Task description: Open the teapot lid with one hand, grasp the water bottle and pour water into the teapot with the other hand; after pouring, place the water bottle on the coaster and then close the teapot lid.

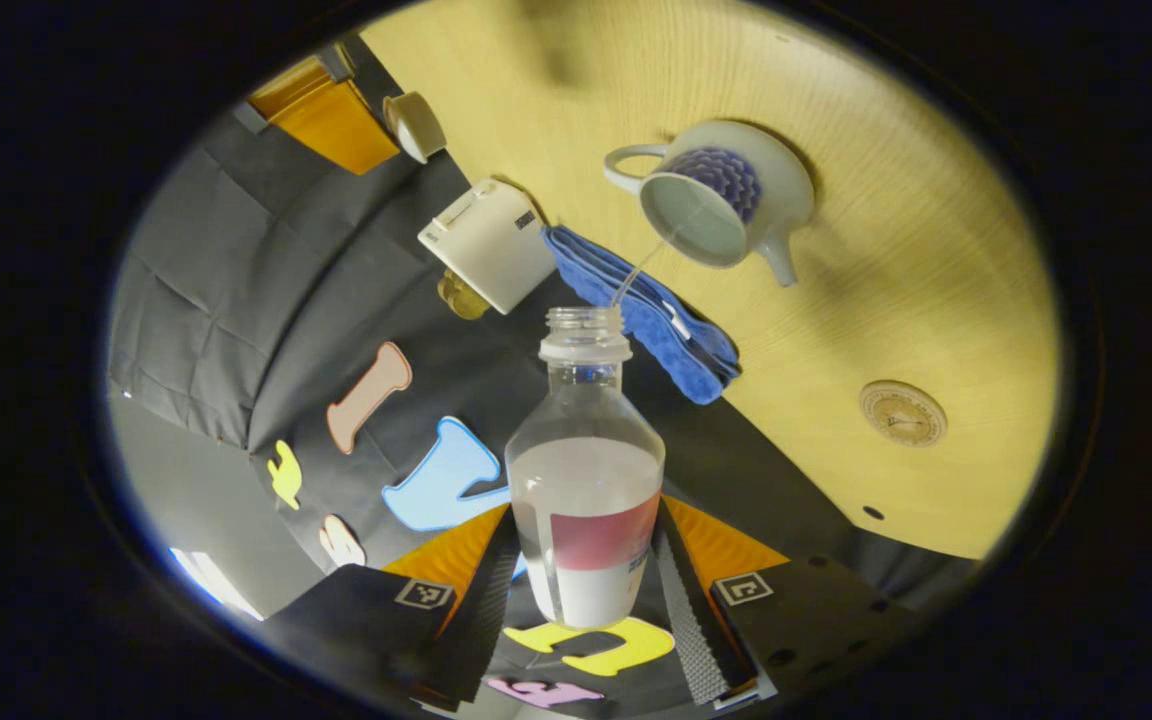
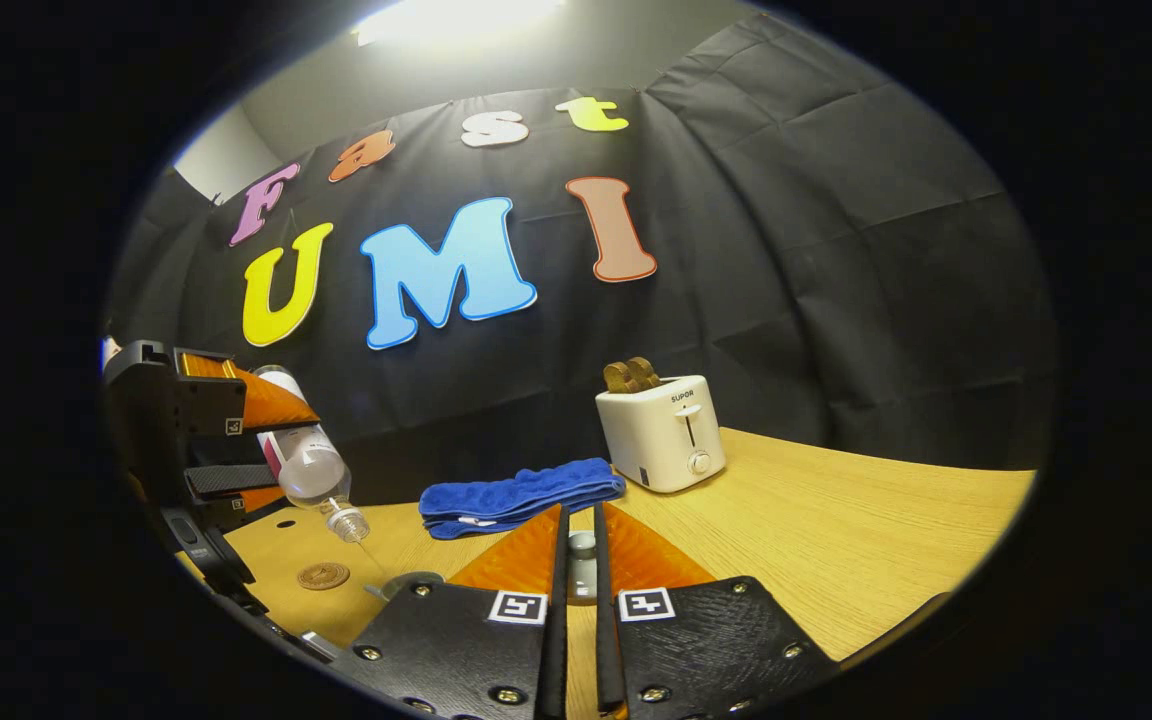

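The left hand-held gripper (image 1: pixel 586 600) clamped the tilted water bottle (image 1: pixel 586 500), its mouth streaming into the open teapot (image 1: pixel 726 200) ahead; the right hand-held gripper (image 2: pixel 581 570) pinched the lid (image 2: pixel 582 565).

The clear plastic water bottle (image 1: pixel 584 470) looks smooth and glossy, with a paper-like red and white label band. The white ceramic teapot (image 1: pixel 726 195) has a glazed, shiny surface. The pale wooden table (image 1: pixel 936 230) shows fine grain under a matt finish. The folded blue cloth (image 1: pixel 651 310) has a soft, bumpy weave. The white plastic toaster (image 2: pixel 663 433) is smooth with a slight sheen. The round tan coaster (image 1: pixel 902 412) appears matt.
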The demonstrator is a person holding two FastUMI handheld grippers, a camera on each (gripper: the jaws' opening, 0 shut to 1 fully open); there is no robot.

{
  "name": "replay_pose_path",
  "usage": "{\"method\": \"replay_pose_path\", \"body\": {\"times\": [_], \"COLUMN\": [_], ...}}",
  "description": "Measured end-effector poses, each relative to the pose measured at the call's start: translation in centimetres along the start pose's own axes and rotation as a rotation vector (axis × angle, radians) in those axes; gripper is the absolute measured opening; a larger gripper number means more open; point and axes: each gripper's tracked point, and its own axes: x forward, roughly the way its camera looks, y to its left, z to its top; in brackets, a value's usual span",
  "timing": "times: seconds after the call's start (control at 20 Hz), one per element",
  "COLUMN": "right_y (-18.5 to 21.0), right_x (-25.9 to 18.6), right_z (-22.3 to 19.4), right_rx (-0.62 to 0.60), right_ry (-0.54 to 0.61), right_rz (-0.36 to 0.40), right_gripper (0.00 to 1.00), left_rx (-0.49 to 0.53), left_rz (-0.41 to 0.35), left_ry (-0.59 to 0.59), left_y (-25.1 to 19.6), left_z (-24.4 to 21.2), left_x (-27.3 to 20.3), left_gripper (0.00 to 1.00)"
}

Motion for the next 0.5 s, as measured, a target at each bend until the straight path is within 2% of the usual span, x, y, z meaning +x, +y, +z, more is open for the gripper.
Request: {"method": "replay_pose_path", "body": {"times": [0.15,0.25,0.35,0.5], "right_y": [0.2,0.2,0.2,0.1], "right_x": [0.0,0.1,0.1,0.2], "right_z": [-0.2,-0.3,-0.5,-0.6], "right_rx": [-0.005,-0.007,-0.011,-0.019], "right_ry": [0.006,0.011,0.017,0.021], "right_rz": [0.004,0.005,0.004,-0.002], "right_gripper": [0.12,0.12,0.12,0.12], "left_rx": [-0.105,-0.218,-0.375,-0.699], "left_rz": [-0.029,-0.030,-0.024,-0.069], "left_ry": [0.008,0.005,-0.011,0.005], "left_y": [-1.6,-2.4,-3.0,-5.6], "left_z": [-0.5,-0.7,-0.5,-0.7], "left_x": [0.2,0.4,0.7,0.6], "left_gripper": [0.85,0.85,0.86,0.85]}}
